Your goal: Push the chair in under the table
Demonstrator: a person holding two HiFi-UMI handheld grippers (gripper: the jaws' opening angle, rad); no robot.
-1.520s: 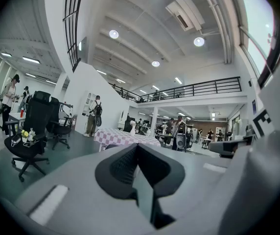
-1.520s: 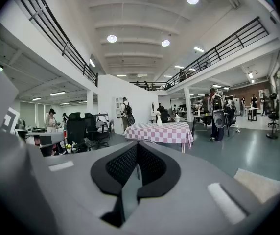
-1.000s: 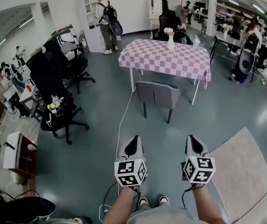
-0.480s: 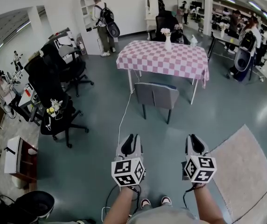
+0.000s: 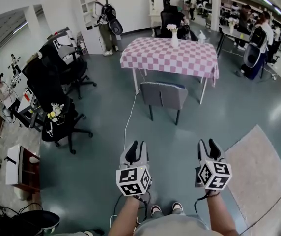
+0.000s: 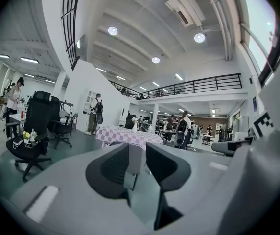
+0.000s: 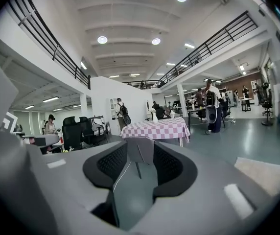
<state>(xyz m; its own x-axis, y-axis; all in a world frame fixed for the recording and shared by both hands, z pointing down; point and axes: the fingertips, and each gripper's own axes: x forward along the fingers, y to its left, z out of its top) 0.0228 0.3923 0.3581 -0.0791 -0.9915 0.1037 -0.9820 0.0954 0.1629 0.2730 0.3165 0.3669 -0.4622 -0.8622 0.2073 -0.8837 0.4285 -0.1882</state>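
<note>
In the head view, the grey chair [image 5: 164, 96] is standing on the floor at 12 o'clock from the two hands. Its back is facing the person, and it is sitting just at the near edge of the checked worktop [image 5: 160, 58]. A vase of flowers [image 5: 174, 36] is standing on the worktop's far side. The left tongs [image 5: 136, 146] and right tongs [image 5: 208, 144] are hovering side by side, well apart from the chair, and both are spreading open with nothing pinched. A white cable [image 5: 129, 117] is trailing across the floor between the left tongs and the chair's left legs. Black office chairs [image 5: 57, 102] are crowding the 9 o'clock side, and a pale rug [image 5: 258, 176] is lying at 4 o'clock. A person with a backpack [image 5: 103, 18] is standing at 11 o'clock beyond the worktop.

In the left gripper view, the left tongs [image 6: 137, 165] are opening, and only the distant chair [image 6: 135, 158] is showing in the gap. This level view is showing the worktop [image 6: 128, 135] just behind the chair.

In the right gripper view, the right tongs [image 7: 140, 165] are opening wider, framing the chair [image 7: 140, 151] at 12 o'clock. The cable [image 7: 122, 173] is running towards it. The worktop [image 7: 159, 129] is appearing at 1 o'clock of the chair and the rug [image 7: 262, 173] at 4 o'clock.
</note>
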